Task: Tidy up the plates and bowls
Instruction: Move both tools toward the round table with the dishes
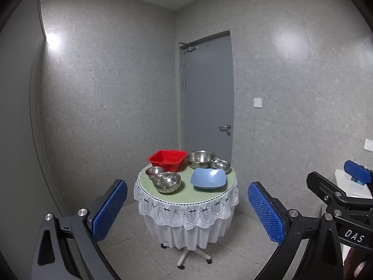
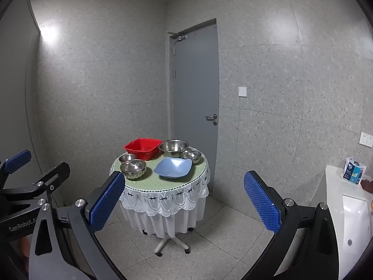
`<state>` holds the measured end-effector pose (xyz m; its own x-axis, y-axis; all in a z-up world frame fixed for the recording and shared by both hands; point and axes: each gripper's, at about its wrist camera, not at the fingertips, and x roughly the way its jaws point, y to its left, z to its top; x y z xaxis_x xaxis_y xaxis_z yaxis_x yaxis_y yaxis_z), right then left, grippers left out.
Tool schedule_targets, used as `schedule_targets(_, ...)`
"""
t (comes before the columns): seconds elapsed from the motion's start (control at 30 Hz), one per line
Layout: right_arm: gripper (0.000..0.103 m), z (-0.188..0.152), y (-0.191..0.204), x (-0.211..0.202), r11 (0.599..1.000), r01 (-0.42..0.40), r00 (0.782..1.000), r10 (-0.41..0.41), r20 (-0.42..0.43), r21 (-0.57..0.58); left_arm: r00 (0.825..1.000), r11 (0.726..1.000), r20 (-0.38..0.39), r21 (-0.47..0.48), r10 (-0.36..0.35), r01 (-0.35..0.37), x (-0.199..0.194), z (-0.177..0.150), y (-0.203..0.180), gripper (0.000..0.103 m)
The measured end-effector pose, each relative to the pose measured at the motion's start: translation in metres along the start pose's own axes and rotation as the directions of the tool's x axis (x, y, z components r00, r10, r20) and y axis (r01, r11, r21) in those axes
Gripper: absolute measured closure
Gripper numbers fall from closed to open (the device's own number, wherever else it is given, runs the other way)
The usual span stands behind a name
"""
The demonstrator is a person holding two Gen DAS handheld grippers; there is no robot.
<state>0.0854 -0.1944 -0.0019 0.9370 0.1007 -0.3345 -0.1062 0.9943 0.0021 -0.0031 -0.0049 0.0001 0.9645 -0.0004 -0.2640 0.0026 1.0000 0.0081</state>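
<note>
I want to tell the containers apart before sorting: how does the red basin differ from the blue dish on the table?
The red basin is deep with steep walls; the blue dish is shallow and flared. The red basin sits at the table's far side, the blue dish nearer the front edge. Both look like plastic, squarish, upright and empty.

Round table at centre frame, lace cloth, red tub at back, four steel bowls, perhaps nested, blue dish front right

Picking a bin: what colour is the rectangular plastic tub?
Red rectangular plastic tub; clearest in left wrist view.
</note>
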Motion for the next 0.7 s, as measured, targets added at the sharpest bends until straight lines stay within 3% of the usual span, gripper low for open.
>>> schedule_targets(0.7, 0.000, -0.002, -0.009, 0.002, 1.000, 0.002, 1.000, -0.002, 0.001, 0.014, 1.000, 1.000, -0.006, 0.002, -0.014, 0.014, -0.007, 0.011, -0.006, 0.001)
